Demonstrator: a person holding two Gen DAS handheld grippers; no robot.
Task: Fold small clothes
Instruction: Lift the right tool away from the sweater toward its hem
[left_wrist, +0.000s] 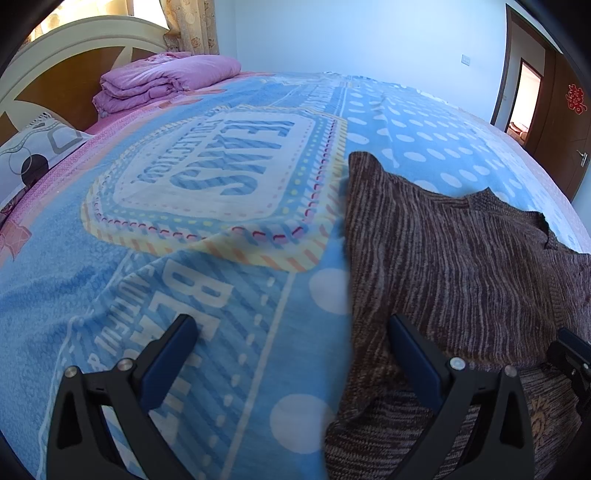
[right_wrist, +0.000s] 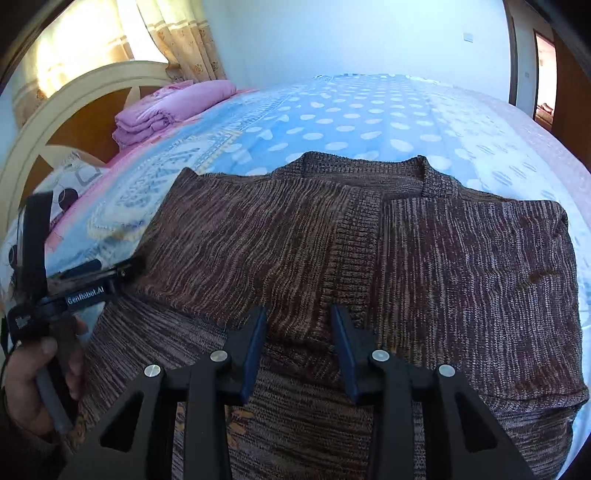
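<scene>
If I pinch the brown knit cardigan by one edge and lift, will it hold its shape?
Probably not. The brown knit cardigan lies limp in soft folds, so it should droop and stretch. Its coarse knit likely grips the fleece blanket, so dragging may bunch both. Both tongs are open.

Both wrist views low, close over bed (left_wrist: 258, 258), facing headboard (right_wrist: 74, 96), sharing cardigan (right_wrist: 369, 240)

1. Left gripper (left_wrist: 291, 354): matte black angular arms with triangular cutouts, dark blue flat pads (left_wrist: 170, 358), round silver screws at the pivots.
2. Right gripper (right_wrist: 297, 347): same black frame, blue pads (right_wrist: 255, 350), four silver screw heads.
3. Right wrist view, left of the right gripper: the left tool's black body with white "GenRobot.AI" lettering, grey handle, bare-skinned hand (right_wrist: 33, 387).
</scene>
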